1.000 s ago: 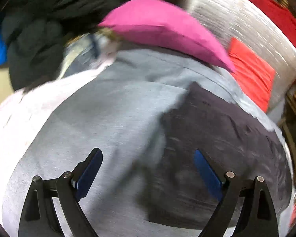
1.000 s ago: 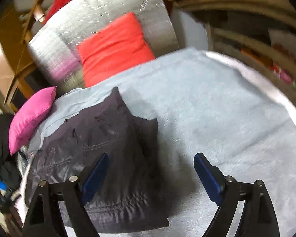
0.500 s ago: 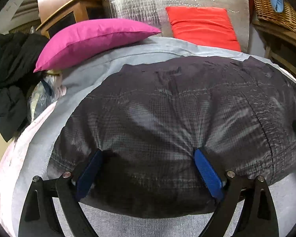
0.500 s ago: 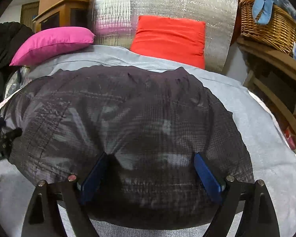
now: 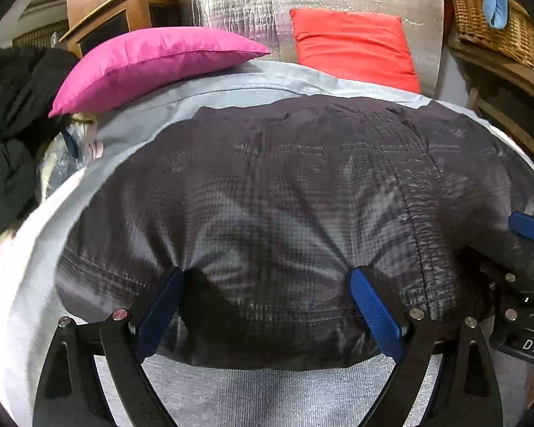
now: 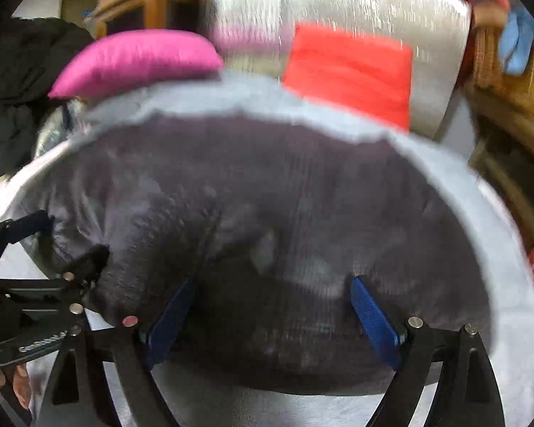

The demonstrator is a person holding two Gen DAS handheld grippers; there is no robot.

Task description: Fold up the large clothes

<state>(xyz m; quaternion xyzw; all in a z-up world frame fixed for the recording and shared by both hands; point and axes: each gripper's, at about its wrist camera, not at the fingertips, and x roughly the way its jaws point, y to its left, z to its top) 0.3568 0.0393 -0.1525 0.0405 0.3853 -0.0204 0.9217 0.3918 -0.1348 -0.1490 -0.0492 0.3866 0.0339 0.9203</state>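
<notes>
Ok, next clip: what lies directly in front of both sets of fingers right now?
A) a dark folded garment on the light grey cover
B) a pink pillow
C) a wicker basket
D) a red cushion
A: the dark garment fills the space at the open left gripper and right gripper, resting on the grey cover; the pink pillow and red cushion sit far behind.

My left gripper point(image 5: 265, 306) stands with jaws wide, pressed against the dark garment's point(image 5: 284, 206) near edge on the grey bed point(image 5: 231, 89); my right gripper point(image 5: 523, 249) alongside.
</notes>
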